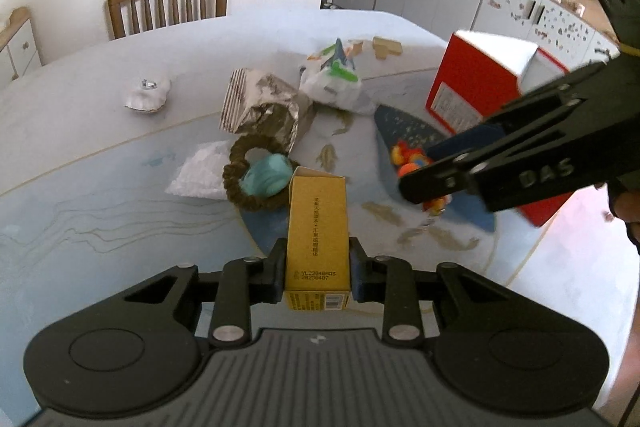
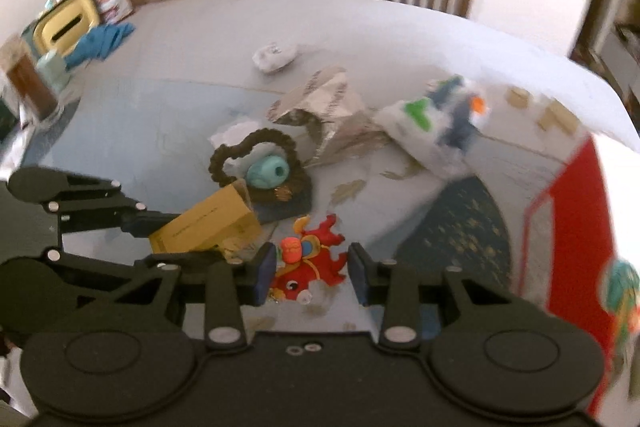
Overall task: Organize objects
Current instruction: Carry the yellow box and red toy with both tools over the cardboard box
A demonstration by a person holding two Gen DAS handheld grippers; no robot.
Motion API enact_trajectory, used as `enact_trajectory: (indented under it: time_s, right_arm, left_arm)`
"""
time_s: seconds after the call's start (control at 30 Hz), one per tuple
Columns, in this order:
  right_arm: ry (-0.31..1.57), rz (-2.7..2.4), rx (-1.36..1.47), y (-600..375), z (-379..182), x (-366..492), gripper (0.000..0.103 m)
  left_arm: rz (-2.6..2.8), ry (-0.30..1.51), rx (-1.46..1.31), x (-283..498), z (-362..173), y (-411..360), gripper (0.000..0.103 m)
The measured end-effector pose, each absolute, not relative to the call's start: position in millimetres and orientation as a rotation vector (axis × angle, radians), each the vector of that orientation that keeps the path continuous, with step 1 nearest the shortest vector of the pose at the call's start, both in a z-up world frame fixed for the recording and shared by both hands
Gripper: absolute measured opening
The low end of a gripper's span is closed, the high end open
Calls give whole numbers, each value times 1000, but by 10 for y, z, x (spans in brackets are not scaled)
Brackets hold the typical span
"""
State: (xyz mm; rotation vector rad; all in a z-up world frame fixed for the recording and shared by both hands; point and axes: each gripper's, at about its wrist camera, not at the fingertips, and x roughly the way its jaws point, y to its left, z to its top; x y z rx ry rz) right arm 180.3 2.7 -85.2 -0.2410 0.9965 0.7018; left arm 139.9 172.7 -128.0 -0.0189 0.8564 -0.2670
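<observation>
My left gripper (image 1: 318, 269) is shut on a long yellow box (image 1: 318, 231) and holds it above the table; the box also shows in the right wrist view (image 2: 208, 225). My right gripper (image 2: 312, 269) is open around a red plush toy (image 2: 310, 265) that lies on the table, with a gap on each side. In the left wrist view the right gripper (image 1: 416, 183) hangs over that toy (image 1: 410, 159). A brown braided ring (image 1: 252, 173) with a teal ball (image 1: 266, 175) inside lies just beyond the box.
A red and white box (image 1: 476, 87) stands at the right. A crumpled silver foil bag (image 1: 264, 107), a white plastic bag (image 1: 340, 83), a white shell-like thing (image 1: 146, 95), wooden blocks (image 1: 386, 47) and a dark blue mat (image 1: 416, 135) lie on the table. A wooden chair (image 1: 168, 1) stands behind.
</observation>
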Motion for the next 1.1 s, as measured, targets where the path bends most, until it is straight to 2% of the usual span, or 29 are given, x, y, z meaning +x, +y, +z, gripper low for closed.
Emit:
enact_trajectory:
  time_s: [0.33,0.67,1.1]
  right_arm:
    - [914,637,-88,-609,-258,1758,37]
    - [797,548,-71,-1419,213,1932,37]
    - [785,431,-67,-2454,126,2261,37]
  left_arm:
    - [-274,825,-47,1350,-785,1422,29]
    - [-320,794,-11,1464,-473,842,29]
    - [-380,792,43,1782,-353,-178,29]
